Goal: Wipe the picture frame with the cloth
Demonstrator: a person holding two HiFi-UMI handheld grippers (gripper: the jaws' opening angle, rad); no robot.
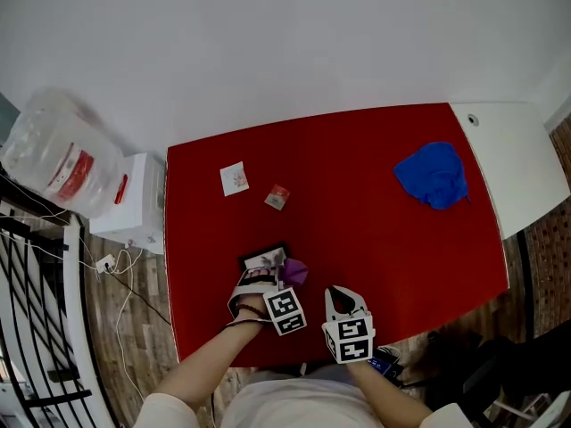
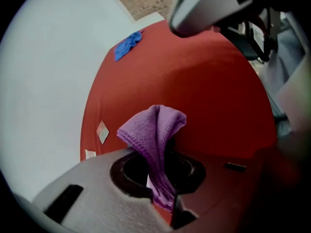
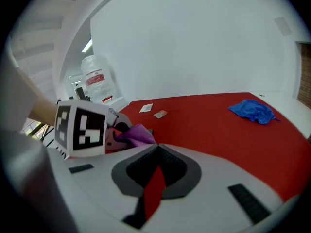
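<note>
A small black picture frame (image 1: 260,259) lies on the red table (image 1: 375,248) near its front left edge. My left gripper (image 1: 275,277) sits over the frame, shut on a purple cloth (image 1: 295,272) that bunches out at the frame's right side. In the left gripper view the purple cloth (image 2: 154,130) stands up from between the closed jaws. Just to the right, my right gripper (image 1: 340,300) hovers over bare table, shut with nothing in it. Seen from the right gripper, the left gripper's marker cube (image 3: 80,127) and the cloth (image 3: 139,135) hide the frame.
A crumpled blue cloth (image 1: 433,175) lies at the table's far right. Two small cards (image 1: 235,178) (image 1: 277,197) lie at the back left. A white surface (image 1: 513,163) adjoins the table on the right. A plastic-wrapped bottle (image 1: 58,154) stands on the floor at left.
</note>
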